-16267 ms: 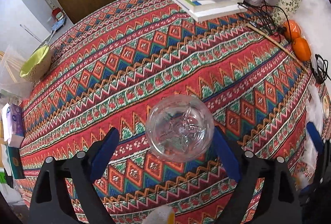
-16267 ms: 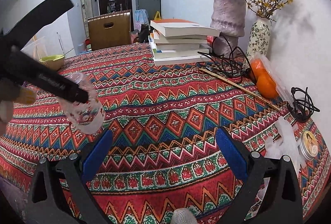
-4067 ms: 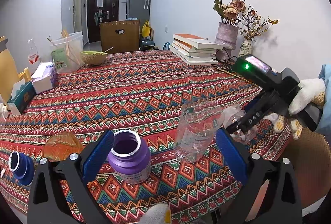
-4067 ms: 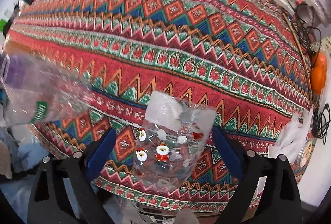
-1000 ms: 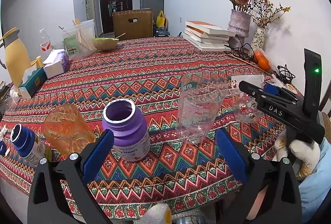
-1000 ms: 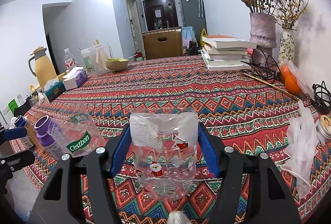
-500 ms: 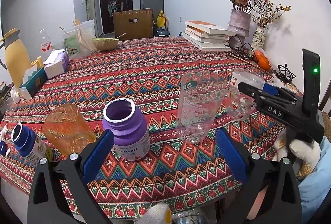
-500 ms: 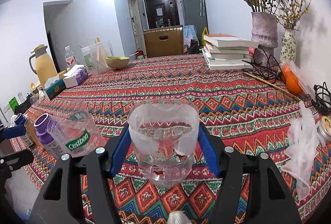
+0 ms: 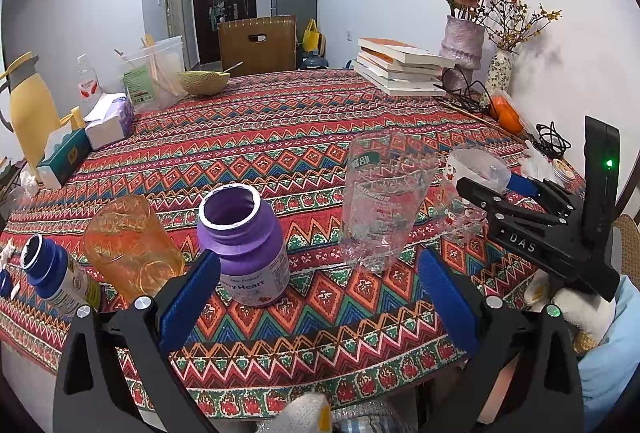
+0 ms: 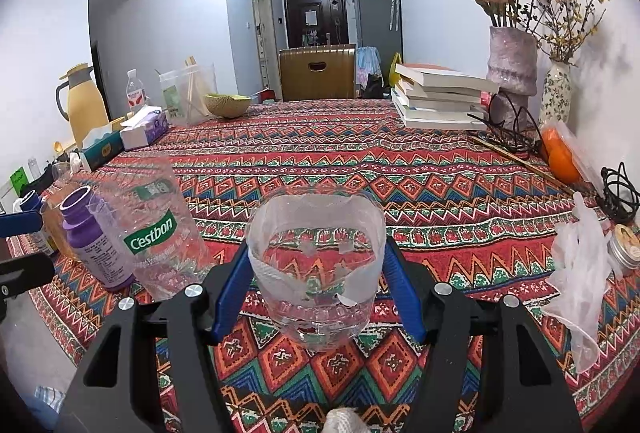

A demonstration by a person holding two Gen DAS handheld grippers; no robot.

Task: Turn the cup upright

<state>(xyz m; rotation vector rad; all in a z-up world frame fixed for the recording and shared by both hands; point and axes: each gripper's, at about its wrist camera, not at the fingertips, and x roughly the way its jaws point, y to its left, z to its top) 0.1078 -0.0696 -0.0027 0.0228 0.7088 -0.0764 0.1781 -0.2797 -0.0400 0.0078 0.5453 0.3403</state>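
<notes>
A clear plastic cup (image 10: 316,273) with small Christmas figures on it sits mouth up between the blue pads of my right gripper (image 10: 316,289), which is shut on it, close above the patterned tablecloth (image 10: 400,173). In the left wrist view the same cup (image 9: 466,189) is tilted a little in the right gripper (image 9: 500,193) at the right. My left gripper (image 9: 316,293) is open and empty near the table's front edge, behind a purple jar (image 9: 240,245) and a clear cut bottle (image 9: 380,205).
An orange cup (image 9: 128,245) and a blue bottle (image 9: 52,273) stand at the front left. Books (image 9: 400,67), vases (image 9: 464,41), oranges (image 9: 508,115) and cables (image 9: 554,141) line the right. Plastic gloves (image 10: 580,273) and a tin (image 10: 624,249) lie right of the cup.
My right gripper has tipped the held cup toward me so its open mouth faces up more, and lowered it slightly. The left gripper has stayed still.
</notes>
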